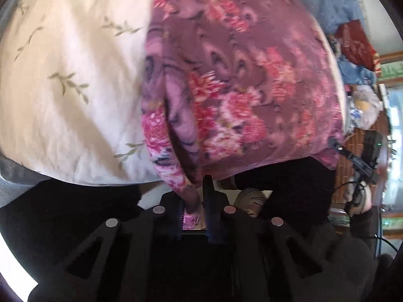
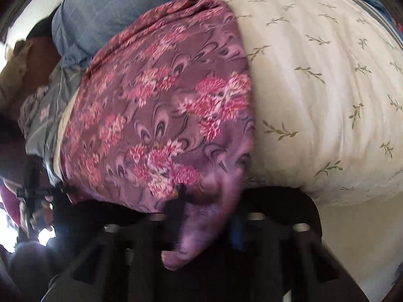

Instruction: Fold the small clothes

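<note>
Left gripper point(image 1: 194, 201): jaws drawn close, pinching a bunched corner of the floral garment point(image 1: 239, 80) at bottom centre of the left wrist view. A pink-patterned tab of the cloth pokes down between the two dark fingers point(image 1: 209, 188). From the pinch the fabric rises and spreads over the centre and right of the frame; purple ground, pink and red flower clusters, peacock-feather swirls. A fold or seam runs up from the grip on the garment's left side.

Right gripper point(image 2: 206, 209): jaws clamped on another bunched edge of the same floral garment point(image 2: 156, 115), bottom centre of the right wrist view. A purple wad hangs down past the fingers point(image 2: 176, 201), over the gripper body. Cloth fans upward and leftward to the upper centre, where its far edge is rumpled in ridges. Motion blur near the grip.

Under the garment: cream bedsheet point(image 1: 65, 80) with sparse green sprig print, filling the left half of the left view and, as the same cream bedsheet point(image 2: 327, 88), the right half of the right view. The garment lies draped on it.

Further out: blue quilted bedding point(image 2: 105, 12) at upper left of the right view. A heap of mixed fabrics point(image 1: 357, 58), red and blue, at the right edge of the left view. The other gripper shows small at lower right of the left view and lower left of the right view.
</note>
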Demonstrator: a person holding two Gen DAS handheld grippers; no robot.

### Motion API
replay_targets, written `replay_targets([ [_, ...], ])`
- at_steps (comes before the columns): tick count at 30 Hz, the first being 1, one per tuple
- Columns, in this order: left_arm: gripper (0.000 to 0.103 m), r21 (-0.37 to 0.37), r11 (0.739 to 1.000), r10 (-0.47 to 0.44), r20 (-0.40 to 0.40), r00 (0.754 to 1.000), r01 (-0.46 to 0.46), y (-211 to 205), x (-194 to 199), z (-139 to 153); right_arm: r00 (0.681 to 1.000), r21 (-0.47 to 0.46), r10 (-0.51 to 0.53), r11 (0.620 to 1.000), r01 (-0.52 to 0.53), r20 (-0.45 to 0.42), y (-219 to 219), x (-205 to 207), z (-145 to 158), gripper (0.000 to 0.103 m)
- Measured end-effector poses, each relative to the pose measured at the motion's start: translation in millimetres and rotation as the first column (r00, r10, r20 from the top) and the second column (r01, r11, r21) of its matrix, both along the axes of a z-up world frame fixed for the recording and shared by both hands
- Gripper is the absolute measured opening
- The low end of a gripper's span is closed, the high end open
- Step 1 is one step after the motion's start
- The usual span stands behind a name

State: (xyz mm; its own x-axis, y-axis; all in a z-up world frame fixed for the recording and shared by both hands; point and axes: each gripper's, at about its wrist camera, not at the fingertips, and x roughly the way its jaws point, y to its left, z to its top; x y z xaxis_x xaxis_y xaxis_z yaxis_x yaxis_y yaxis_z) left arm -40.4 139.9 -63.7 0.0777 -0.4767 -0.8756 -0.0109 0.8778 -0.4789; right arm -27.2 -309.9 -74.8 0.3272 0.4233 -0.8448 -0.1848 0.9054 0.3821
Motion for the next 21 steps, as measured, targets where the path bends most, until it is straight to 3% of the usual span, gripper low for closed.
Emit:
replay_targets([
  [2, 0.007, -0.088, 0.996, -0.015, 0.032, 0.999, 0.018, 0, -3, 12, 1.000, 0.036, 0.006, 0.999, -0.007, 0.022, -2, -4, 7, 0.006],
  [5, 0.007, -0.207, 0.978, -0.007, 0.131, 0.991, 0.034, -1, -3, 41, 0.999, 0.164, -0.018, 0.986, 0.010, 0.048, -9, -6, 18, 0.006],
  [8, 0.007, -0.313, 0.950, 0.048, 0.198, 0.979, 0.016, 5, 5, 63, 0.994, 0.341, -0.069, 0.939, 0.036, 0.086, -18, -4, 33, 0.006],
  [11, 0.007, -0.412, 0.911, 0.121, 0.211, 0.970, -0.025, 14, 21, 72, 0.988, 0.475, -0.109, 0.879, 0.043, 0.113, -23, 6, 46, 0.006],
  [15, 0.007, -0.474, 0.877, 0.202, 0.209, 0.957, -0.081, 26, 47, 78, 0.979, 0.560, -0.151, 0.827, 0.050, 0.135, -24, 26, 61, 0.006],
  [21, 0.007, -0.502, 0.850, 0.300, 0.213, 0.930, -0.159, 45, 90, 87, 0.965, 0.611, -0.208, 0.789, 0.069, 0.160, -22, 63, 76, 0.006],
])
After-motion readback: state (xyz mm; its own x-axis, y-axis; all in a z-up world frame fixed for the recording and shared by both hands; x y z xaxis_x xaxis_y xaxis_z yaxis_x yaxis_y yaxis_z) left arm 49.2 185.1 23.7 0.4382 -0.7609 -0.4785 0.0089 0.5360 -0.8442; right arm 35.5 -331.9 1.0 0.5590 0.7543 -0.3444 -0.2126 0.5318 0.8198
